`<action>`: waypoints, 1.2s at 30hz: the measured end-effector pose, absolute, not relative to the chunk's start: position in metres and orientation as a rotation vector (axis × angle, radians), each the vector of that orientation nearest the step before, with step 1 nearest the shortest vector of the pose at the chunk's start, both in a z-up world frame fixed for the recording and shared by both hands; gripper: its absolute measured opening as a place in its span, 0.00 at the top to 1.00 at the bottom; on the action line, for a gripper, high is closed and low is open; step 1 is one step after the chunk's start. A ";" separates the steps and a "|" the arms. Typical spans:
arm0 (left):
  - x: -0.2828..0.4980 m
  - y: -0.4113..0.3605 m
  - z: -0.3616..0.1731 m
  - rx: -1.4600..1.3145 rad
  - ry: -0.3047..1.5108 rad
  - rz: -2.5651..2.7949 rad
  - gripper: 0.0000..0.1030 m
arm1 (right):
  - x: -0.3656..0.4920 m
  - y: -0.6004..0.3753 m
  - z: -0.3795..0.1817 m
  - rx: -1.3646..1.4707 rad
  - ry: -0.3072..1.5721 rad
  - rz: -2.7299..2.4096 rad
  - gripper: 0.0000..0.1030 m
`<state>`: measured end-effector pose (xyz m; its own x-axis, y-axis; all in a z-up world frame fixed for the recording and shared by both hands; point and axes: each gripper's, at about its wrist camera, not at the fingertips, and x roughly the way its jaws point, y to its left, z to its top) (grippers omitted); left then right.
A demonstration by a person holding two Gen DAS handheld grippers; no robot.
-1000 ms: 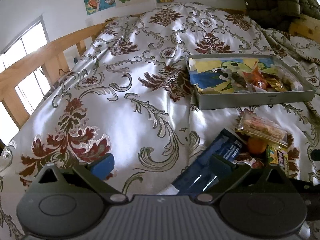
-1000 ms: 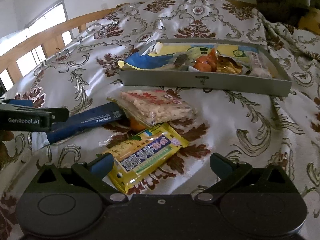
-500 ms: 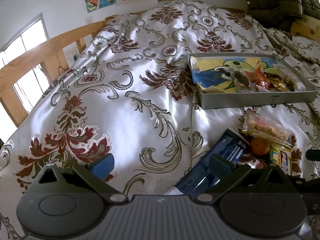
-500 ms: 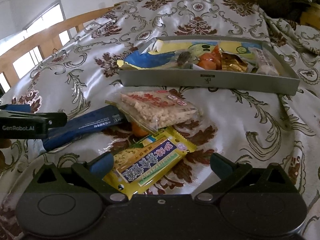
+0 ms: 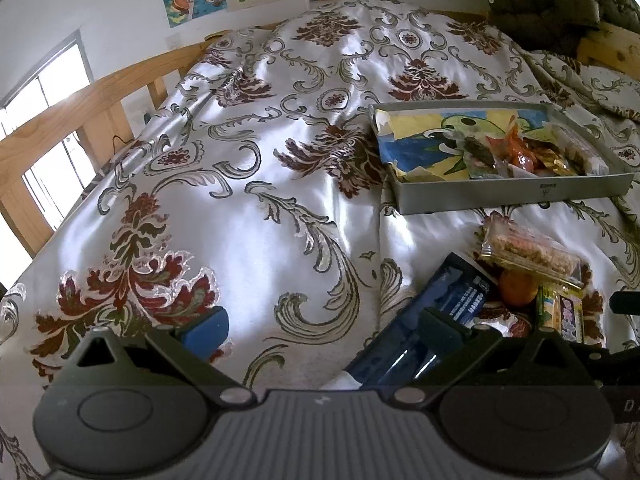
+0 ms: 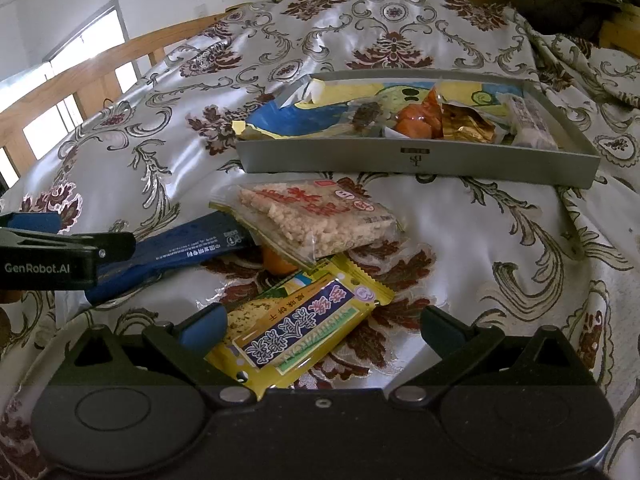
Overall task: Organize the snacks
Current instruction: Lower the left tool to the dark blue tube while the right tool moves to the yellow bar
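Closing in, the right gripper (image 6: 320, 320) now straddles the yellow foil snack packet (image 6: 298, 326), jaws wide, gripping nothing. Its long axis runs diagonally, far end to the right. The left gripper (image 5: 320, 330), also spread and empty, sits farther off beside the dark blue snack pack (image 5: 436, 320).

The right gripper (image 6: 320, 324) sits lower and closer over the yellow packet (image 6: 298, 322), which now reaches in between its wide-spread fingers.

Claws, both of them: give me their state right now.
Left claw: open, holding nothing; blue packet by one finger.
Right claw: open around the yellow snack packet, not clamped.
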<state>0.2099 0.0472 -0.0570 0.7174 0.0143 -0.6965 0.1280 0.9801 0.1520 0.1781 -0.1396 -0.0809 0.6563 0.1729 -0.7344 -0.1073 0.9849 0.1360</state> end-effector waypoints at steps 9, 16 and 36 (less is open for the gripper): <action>0.210 0.047 -0.058 0.196 0.772 -0.062 0.00 | 0.180 -0.136 -0.077 0.070 0.816 0.161 0.01; 0.211 0.050 -0.059 0.195 0.770 -0.065 0.00 | 0.180 -0.131 -0.080 0.047 0.829 0.146 0.01; 0.205 0.035 -0.062 0.244 0.750 -0.170 0.00 | 0.176 -0.139 -0.080 0.059 0.881 0.072 0.01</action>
